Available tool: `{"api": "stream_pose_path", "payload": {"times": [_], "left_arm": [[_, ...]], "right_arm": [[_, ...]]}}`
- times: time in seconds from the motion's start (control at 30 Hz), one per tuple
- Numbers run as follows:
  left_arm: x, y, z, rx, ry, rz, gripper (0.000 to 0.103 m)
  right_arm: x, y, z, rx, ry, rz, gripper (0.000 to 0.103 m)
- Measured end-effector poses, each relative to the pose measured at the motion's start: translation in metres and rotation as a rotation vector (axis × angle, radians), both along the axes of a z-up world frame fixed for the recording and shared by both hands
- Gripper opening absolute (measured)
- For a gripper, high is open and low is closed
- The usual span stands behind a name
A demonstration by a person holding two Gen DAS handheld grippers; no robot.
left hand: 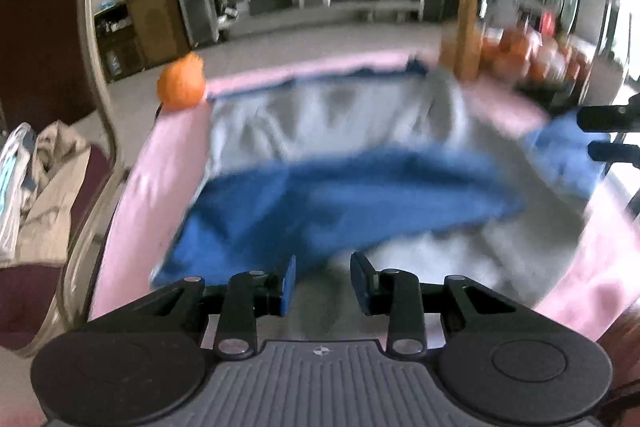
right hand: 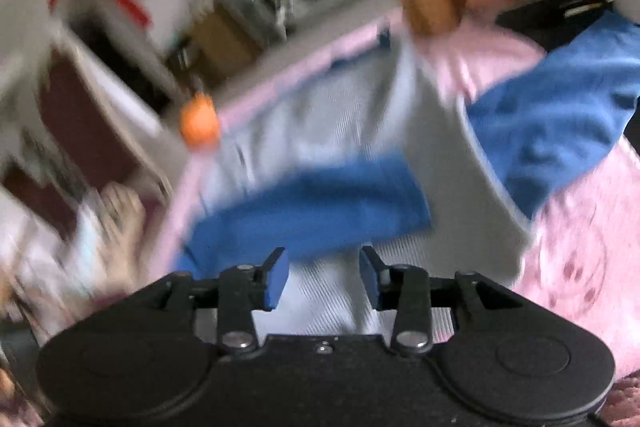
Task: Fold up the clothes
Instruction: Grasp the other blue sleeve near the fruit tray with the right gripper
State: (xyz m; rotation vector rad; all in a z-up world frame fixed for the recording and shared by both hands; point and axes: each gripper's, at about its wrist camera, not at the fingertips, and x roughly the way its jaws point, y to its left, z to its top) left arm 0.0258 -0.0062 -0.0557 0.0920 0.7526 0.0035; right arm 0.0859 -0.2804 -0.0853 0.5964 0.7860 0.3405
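Left gripper point(left hand: 322, 281), right gripper point(right hand: 323, 277): jaws apart, nothing clamped. Grey-blue shirt point(left hand: 320, 155) half folded on pink tablecloth point(left hand: 168, 163); blue sleeve point(right hand: 560, 123) to be tucked in next, edges kept aligned.

Pink-clothed table point(left hand: 168, 155): grey-blue garment point(left hand: 320, 147), orange point(left hand: 181, 87) (corner).

Orange ball point(left hand: 181, 81) at the far left corner of the pink-covered table point(left hand: 168, 163); tall brown bottle point(left hand: 464, 23) beside heaped fruit point(left hand: 528, 55); maroon chair point(left hand: 44, 27) at left.
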Motion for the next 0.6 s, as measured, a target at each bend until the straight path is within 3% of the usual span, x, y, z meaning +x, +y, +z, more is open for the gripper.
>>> {"api": "stream_pose_path", "payload": {"times": [0.13,0.27,0.37,0.53,0.6], "left_arm": [[0.014,-0.026,0.038,-0.067,-0.078,-0.039,0.033],[0.033,-0.059,0.045,-0.083,-0.096,-0.08,0.034],[0.054,-0.089,0.021,-0.071,-0.017,-0.112,0.033],[0.081,-0.132,-0.024,-0.03,0.087,-0.158,0.033],[0.088,-0.138,-0.034,-0.024,0.107,-0.153,0.033]], "right_arm": [[0.008,-0.047,0.033,0.102,-0.102,-0.143,0.05],[0.029,-0.09,0.048,0.077,-0.143,-0.275,0.05],[0.046,-0.124,0.046,0.024,-0.141,-0.37,0.051],[0.079,-0.18,0.01,-0.067,-0.096,-0.551,0.054],[0.093,-0.203,-0.011,-0.102,-0.063,-0.6,0.063]]}}
